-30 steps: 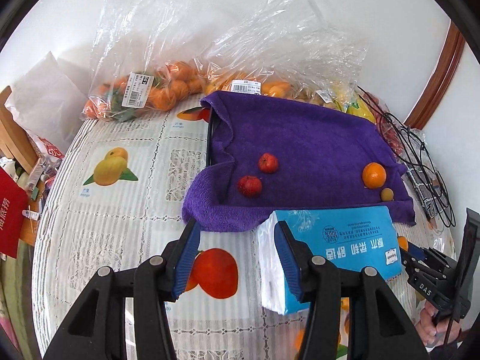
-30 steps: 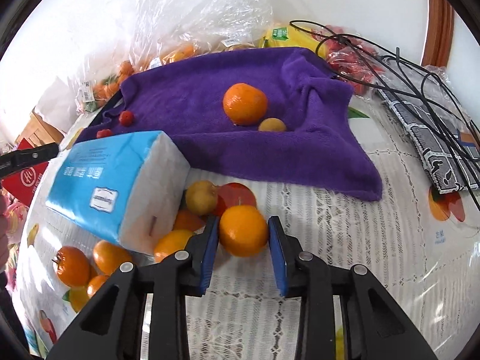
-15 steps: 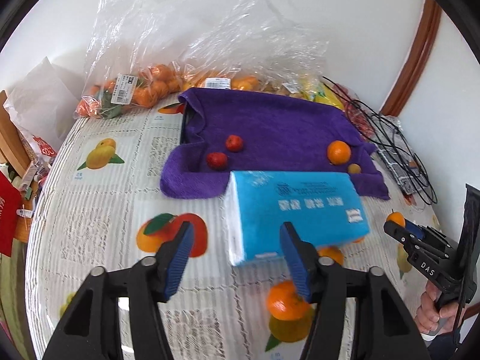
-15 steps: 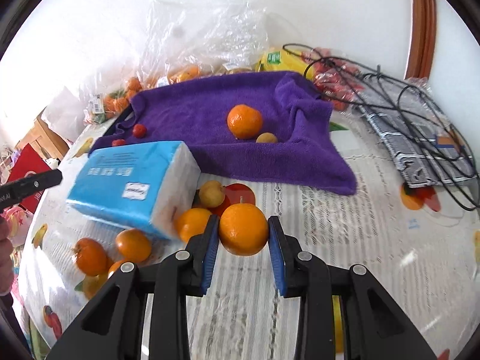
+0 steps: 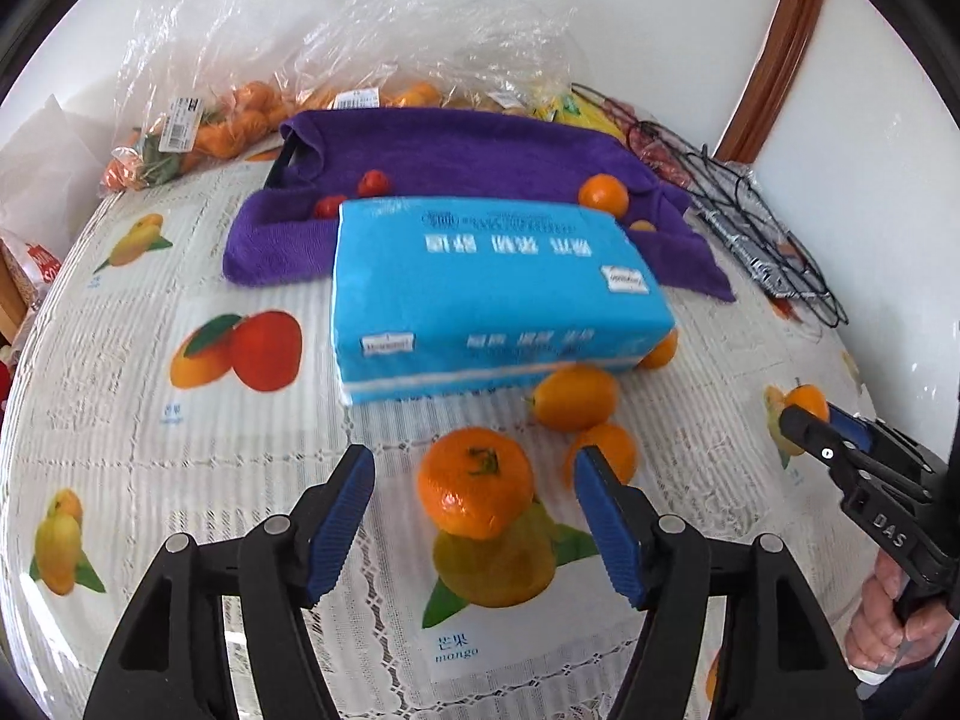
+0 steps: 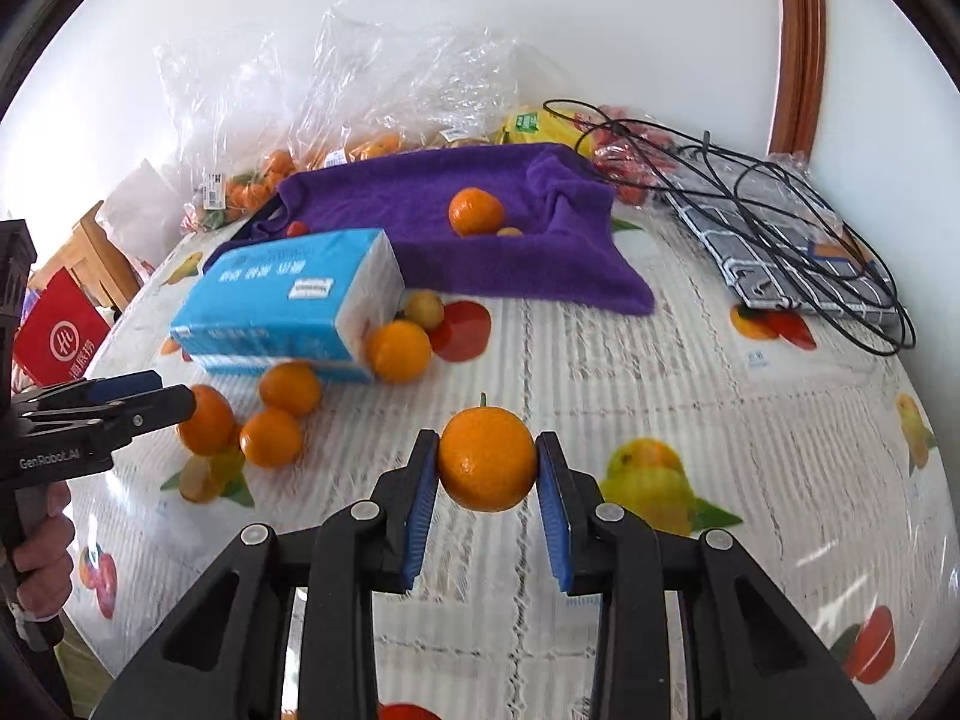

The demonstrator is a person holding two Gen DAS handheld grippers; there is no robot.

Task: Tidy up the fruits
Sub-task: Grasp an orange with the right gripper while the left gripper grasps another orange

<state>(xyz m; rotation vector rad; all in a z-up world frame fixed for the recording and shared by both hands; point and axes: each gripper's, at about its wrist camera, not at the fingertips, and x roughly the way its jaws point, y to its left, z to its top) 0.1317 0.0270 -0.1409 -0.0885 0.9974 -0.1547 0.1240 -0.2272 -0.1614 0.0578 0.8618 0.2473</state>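
Observation:
My right gripper (image 6: pixel 487 468) is shut on an orange mandarin (image 6: pixel 487 459) and holds it above the tablecloth. My left gripper (image 5: pixel 474 480) is open, its jaws on either side of a mandarin (image 5: pixel 475 492) that lies on the cloth. Two more mandarins (image 5: pixel 576 397) lie beside it against a blue tissue pack (image 5: pixel 486 294). Behind the pack is a purple towel (image 5: pixel 468 156) with a mandarin (image 5: pixel 603 193), a small yellow fruit and two small red fruits (image 5: pixel 374 182). The right gripper also shows in the left wrist view (image 5: pixel 807 420).
Clear bags of mandarins (image 5: pixel 228 120) line the wall behind the towel. A black wire rack and cables (image 6: pixel 774 210) lie at the right. The round table's fruit-print cloth (image 6: pixel 690 384) drops off at the near and left edges. A red bag (image 6: pixel 57 336) sits off the left edge.
Both grippers have pulled back from the towel. My left gripper now straddles a loose mandarin in front of the tissue pack. My right gripper has lifted its mandarin away from the pile.

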